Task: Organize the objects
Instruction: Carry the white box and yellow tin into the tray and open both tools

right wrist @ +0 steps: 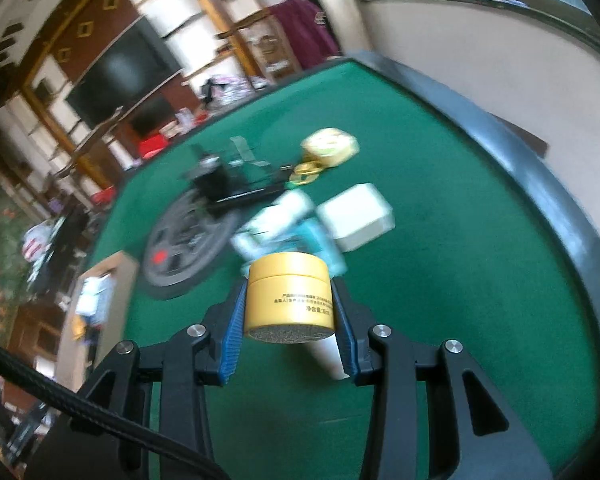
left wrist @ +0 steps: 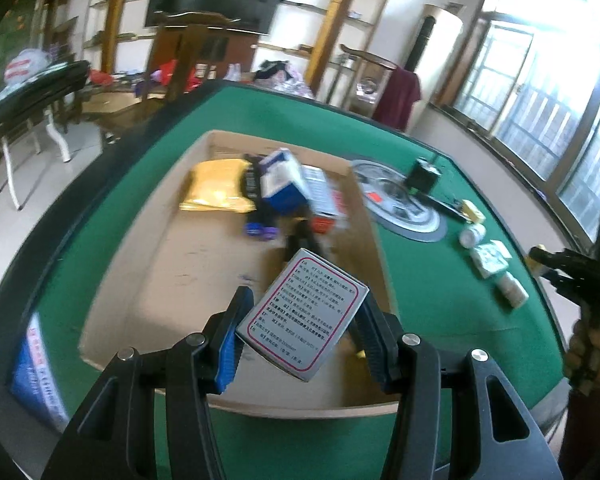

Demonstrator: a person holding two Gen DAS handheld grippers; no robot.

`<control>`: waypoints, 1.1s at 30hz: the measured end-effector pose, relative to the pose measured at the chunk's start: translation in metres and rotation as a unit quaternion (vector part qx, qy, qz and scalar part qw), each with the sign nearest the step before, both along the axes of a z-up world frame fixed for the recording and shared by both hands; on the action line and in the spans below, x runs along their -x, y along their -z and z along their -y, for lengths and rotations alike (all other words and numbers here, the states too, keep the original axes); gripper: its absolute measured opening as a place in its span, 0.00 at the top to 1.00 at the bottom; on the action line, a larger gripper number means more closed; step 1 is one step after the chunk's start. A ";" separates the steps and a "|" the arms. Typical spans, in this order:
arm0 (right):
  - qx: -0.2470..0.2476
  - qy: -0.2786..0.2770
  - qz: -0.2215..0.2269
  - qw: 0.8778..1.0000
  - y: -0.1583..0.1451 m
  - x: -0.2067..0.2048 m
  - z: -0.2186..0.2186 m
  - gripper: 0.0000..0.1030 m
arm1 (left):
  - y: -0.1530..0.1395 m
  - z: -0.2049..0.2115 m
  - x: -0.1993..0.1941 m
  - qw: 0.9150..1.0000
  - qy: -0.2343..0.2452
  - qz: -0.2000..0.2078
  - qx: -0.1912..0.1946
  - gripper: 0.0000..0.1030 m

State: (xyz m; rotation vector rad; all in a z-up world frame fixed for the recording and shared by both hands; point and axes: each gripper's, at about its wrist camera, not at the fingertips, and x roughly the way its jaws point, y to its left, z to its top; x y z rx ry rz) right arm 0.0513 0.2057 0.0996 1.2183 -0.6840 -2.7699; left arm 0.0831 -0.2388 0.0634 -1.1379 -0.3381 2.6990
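Note:
My left gripper (left wrist: 304, 320) is shut on a silver box (left wrist: 302, 314) with a red-framed text panel, held tilted above the near part of a shallow cardboard tray (left wrist: 168, 276). At the tray's far end lie a yellow pouch (left wrist: 218, 186), a blue and white box (left wrist: 282, 180) and a few smaller items. My right gripper (right wrist: 289, 308) is shut on a yellow jar (right wrist: 289, 298), lifted off the green table (right wrist: 440, 280). In the left wrist view the right gripper (left wrist: 580, 276) shows at the far right edge, in a person's hand.
On the green felt to the tray's right lie a round grey disc (left wrist: 400, 204), a black block (left wrist: 420, 176), a white bottle (left wrist: 472, 236) and small boxes (left wrist: 490, 258). A white box (right wrist: 356, 216) and a yellow tin (right wrist: 330, 146) sit beyond the jar. A blue box (left wrist: 36, 364) lies at the near left.

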 end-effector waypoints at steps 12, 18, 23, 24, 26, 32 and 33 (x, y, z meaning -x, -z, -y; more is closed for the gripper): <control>0.040 -0.168 0.016 0.985 -0.006 0.022 0.155 0.63 | 0.017 0.049 0.038 0.998 -0.024 0.028 0.046 0.55; 0.035 -0.223 0.041 0.973 0.008 0.037 0.221 0.63 | 0.024 0.053 0.067 0.997 -0.013 0.047 0.063 0.55; 0.010 -0.253 0.054 0.966 0.018 0.046 0.267 0.63 | 0.032 0.055 0.092 0.995 -0.009 0.083 0.060 0.55; 0.004 -0.256 0.056 0.965 0.019 0.048 0.274 0.63 | 0.034 0.055 0.096 0.994 -0.007 0.089 0.060 0.55; -0.010 -0.261 0.060 0.964 0.023 0.053 0.285 0.63 | 0.037 0.053 0.103 0.993 -0.005 0.098 0.064 0.55; -0.061 -0.263 0.075 0.960 0.034 0.068 0.307 0.63 | 0.041 0.046 0.115 0.990 -0.002 0.109 0.085 0.55; -0.072 -0.262 0.078 0.959 0.036 0.070 0.309 0.63 | 0.041 0.045 0.116 0.990 -0.002 0.109 0.086 0.55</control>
